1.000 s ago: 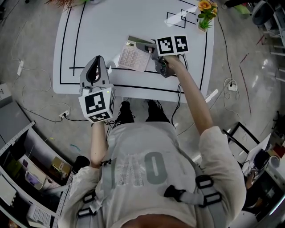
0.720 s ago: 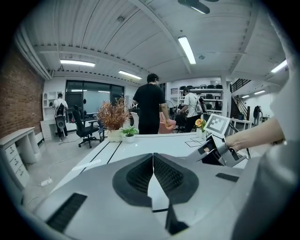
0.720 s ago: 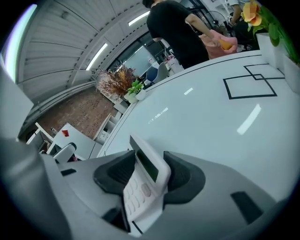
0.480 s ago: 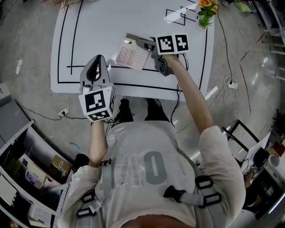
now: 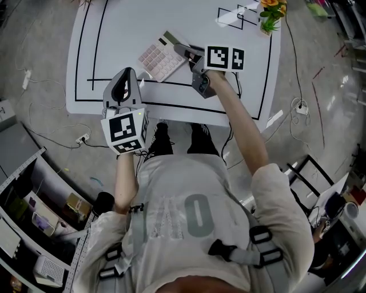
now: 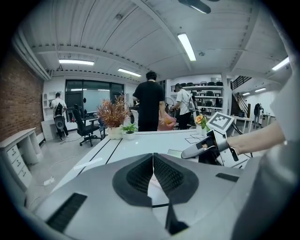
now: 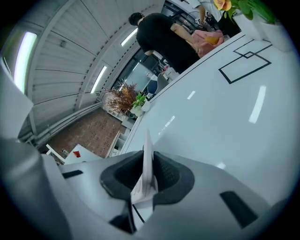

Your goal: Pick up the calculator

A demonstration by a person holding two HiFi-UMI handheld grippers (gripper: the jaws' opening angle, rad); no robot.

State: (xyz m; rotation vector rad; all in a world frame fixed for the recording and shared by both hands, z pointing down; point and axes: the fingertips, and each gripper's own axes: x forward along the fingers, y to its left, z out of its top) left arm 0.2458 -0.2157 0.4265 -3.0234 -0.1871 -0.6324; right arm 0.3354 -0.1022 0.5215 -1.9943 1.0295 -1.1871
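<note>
The pale calculator (image 5: 159,56) with pinkish keys is angled over the white table (image 5: 131,23), its right end between the jaws of my right gripper (image 5: 184,52). In the right gripper view the calculator (image 7: 147,146) shows edge-on as a thin white sheet between the dark pads (image 7: 166,174), which press on it as the jaws are closing. My left gripper (image 5: 126,75) hovers at the table's near edge, left of the calculator. Seen in the left gripper view, the left gripper (image 6: 152,165) has its pads together with nothing between them.
Black lines (image 5: 97,86) mark out areas on the table. A small pot of orange flowers (image 5: 269,14) stands at the far right corner. Cables lie on the floor around the table. Standing people (image 6: 150,105) and a reddish plant (image 6: 112,115) are beyond the table's far end.
The calculator has swung round and shifted left and away, its right end now taken between the right gripper's jaws. The right gripper rolled slightly. The left gripper stayed put.
</note>
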